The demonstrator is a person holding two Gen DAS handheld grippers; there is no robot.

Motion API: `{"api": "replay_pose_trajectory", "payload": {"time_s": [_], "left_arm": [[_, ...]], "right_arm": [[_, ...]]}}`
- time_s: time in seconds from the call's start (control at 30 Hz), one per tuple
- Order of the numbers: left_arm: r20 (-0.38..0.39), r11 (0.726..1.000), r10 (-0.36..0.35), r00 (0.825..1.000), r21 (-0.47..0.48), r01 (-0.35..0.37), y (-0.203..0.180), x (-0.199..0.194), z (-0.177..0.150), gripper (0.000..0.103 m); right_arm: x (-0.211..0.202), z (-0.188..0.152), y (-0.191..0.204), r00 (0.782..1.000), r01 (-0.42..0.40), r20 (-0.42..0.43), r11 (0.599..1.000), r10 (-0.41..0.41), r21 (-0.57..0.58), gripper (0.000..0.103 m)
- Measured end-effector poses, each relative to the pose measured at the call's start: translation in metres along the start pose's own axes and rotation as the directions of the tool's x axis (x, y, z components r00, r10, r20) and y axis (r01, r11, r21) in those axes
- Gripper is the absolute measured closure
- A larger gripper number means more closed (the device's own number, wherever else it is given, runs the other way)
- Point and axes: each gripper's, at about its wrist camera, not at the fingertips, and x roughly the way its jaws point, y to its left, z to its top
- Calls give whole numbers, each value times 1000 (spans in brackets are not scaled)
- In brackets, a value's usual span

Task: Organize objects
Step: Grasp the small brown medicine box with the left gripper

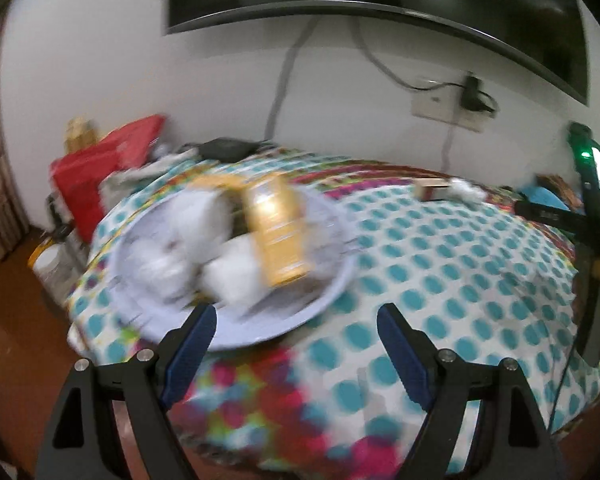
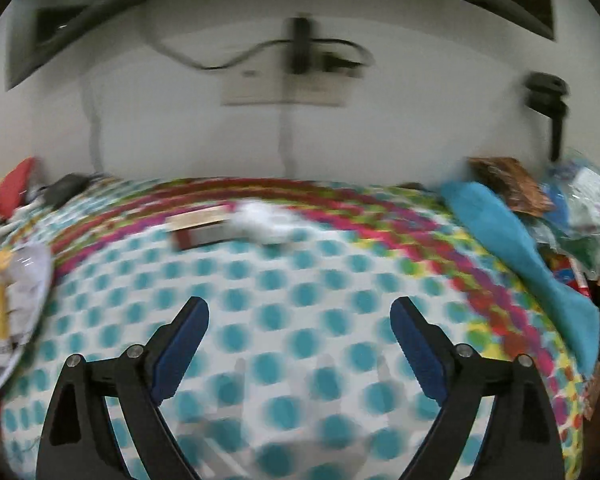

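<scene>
A pale lavender plate (image 1: pixel 276 320) lies on the dotted cloth at the table's left. It holds white packets (image 1: pixel 204 224) and a gold packet (image 1: pixel 280 236). My left gripper (image 1: pixel 296 316) is open and empty just in front of the plate's near rim. My right gripper (image 2: pixel 300 312) is open and empty above the middle of the cloth. A small brown box (image 2: pixel 198 226) and a white crumpled wad (image 2: pixel 264 220) lie side by side at the far edge, also in the left wrist view (image 1: pixel 434 190). The plate's edge (image 2: pixel 32 292) shows at the right view's left. Both views are blurred.
A red box (image 1: pixel 96 172) and clutter stand at the far left, jars (image 1: pixel 52 264) on the floor below. A blue cloth (image 2: pixel 520 256) and plastic bags (image 2: pixel 580 208) pile at the right. A black stand with a phone (image 1: pixel 596 184) rises at the table's right edge.
</scene>
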Motion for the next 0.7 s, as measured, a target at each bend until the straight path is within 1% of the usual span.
{"api": "replay_pose_trajectory", "payload": {"time_s": [0.07, 0.13, 0.17, 0.27, 0.3, 0.33, 0.4, 0.43, 0.47, 0.53, 0.6, 0.7], "left_arm": [[7, 999, -40, 999, 28, 40, -20, 7, 17, 18], [18, 997, -72, 997, 41, 71, -33, 15, 34, 18], [19, 994, -99, 995, 46, 98, -41, 22, 46, 18], [10, 985, -162, 987, 66, 161, -64, 49, 75, 18], [8, 982, -169, 986, 85, 167, -71, 58, 82, 18], [-2, 979, -169, 986, 118, 168, -83, 74, 92, 18], [-27, 971, -178, 984, 157, 180, -100, 95, 101, 18], [-44, 967, -179, 983, 174, 184, -110, 108, 106, 18], [-63, 963, -183, 981, 188, 192, -120, 123, 111, 18], [-103, 957, -188, 977, 205, 206, -136, 147, 119, 18], [-133, 954, -165, 977, 231, 193, -154, 174, 128, 18], [-169, 950, -155, 973, 244, 194, -169, 198, 134, 18]], "right_arm": [[9, 4, -17, 999, 34, 4, 999, -34, -14, 12], [15, 8, -23, 999, 53, 16, 998, -52, -41, 12], [19, 10, -24, 998, 61, 18, 996, -60, -59, 12], [30, 3, -29, 999, 51, 5, 995, -51, -85, 10], [34, 1, -30, 999, 41, -18, 996, -43, -83, 10], [34, 1, -31, 999, 40, -23, 996, -42, -77, 10], [32, 1, -32, 999, 46, -18, 997, -48, -69, 8], [31, 0, -33, 999, 42, -15, 997, -43, -66, 4], [31, 1, -33, 999, 25, -18, 998, -27, -65, 4], [33, 2, -35, 999, 8, -31, 999, -9, -51, 4], [34, 3, -40, 999, 10, -37, 1000, -11, -24, 3], [36, 4, -46, 999, -3, -48, 1000, 3, 7, 3]]}}
